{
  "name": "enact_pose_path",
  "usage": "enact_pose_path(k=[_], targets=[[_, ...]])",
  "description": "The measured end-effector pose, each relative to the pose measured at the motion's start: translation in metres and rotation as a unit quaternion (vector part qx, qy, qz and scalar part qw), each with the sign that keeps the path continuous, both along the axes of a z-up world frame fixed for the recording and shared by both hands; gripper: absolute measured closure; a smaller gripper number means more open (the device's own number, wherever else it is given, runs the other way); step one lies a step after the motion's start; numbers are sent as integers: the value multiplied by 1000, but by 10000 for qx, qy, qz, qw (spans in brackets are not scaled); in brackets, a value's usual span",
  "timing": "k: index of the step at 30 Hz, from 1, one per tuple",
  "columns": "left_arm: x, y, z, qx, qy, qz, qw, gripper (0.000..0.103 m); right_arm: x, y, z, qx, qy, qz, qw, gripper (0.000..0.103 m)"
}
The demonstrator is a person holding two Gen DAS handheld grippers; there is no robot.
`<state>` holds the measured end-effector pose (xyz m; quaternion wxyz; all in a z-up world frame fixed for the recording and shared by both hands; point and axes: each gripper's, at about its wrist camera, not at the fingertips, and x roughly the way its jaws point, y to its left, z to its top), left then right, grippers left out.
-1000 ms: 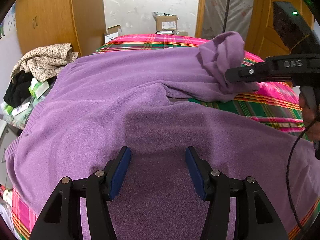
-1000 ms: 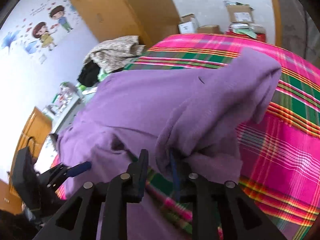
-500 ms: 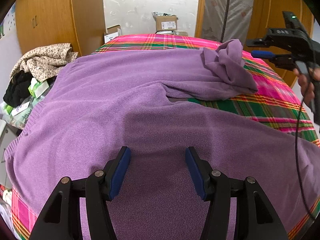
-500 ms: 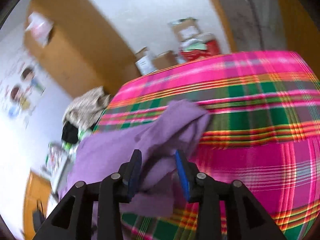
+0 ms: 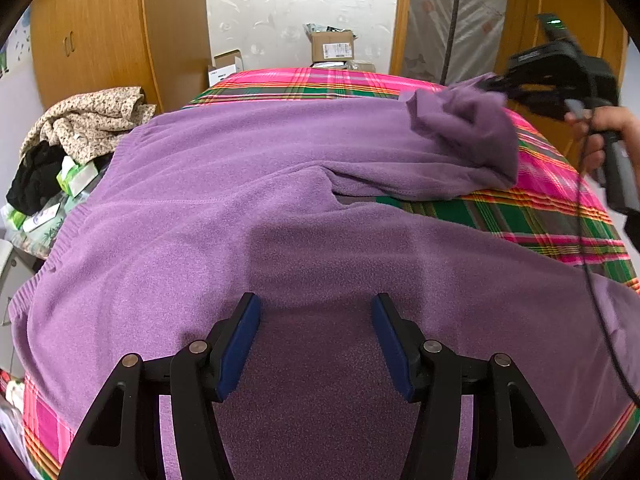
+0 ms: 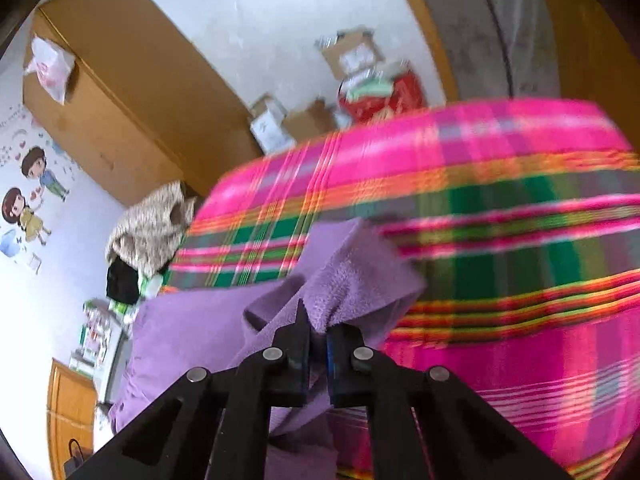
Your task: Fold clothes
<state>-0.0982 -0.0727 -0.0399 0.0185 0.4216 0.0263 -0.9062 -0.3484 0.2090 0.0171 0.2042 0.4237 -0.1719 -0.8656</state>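
**Sleeve pinched, body waiting to be folded**

From the left wrist camera we see the purple sweater (image 5: pixel 248 208) spread flat across the bed (image 5: pixel 552 208), its body covering the near edge and its ribbed hem running along the left edge. Our left gripper (image 5: pixel 316 340) hovers over the near part of the body with its fingers wide apart and nothing between them, placed, we judge, to pin or take the cloth once the sleeve comes over. Toward the far right corner the sleeve (image 5: pixel 464 128) is bunched up and lifted off the plaid cover by our right gripper (image 5: pixel 496 82), with a hand (image 5: pixel 600 136) on its handle.

From the right wrist camera, the right gripper's fingers have just been closing, and they now pinch a fold of the sleeve's end between the pads. We hold it by the tip, likely so the whole sleeve can be drawn across the body.
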Motion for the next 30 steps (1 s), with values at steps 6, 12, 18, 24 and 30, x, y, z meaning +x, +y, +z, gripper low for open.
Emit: enact_pose_path(k=[6,12,18,24,30], targets=[[0,-1,0,0,-1,-10,10000,43,45,75,38,-160,627,-905,9938,97],[-1,0,0,-10,-2,-14,10000,43,84,120,30,-55,484,-1582,9862,94],[0,0,0,-18,-4,-15,10000,43,95,135,-13,-44,-326,-1268,9914,83],[-1,2,-1,-47,-10,-11,10000,42,97,172,-35,-807,-597,-1703,9803,73],[-1,0,-1,-39,-11,-10,10000,42,84,192,-60,-1903,-879,-2035,9564,71]])
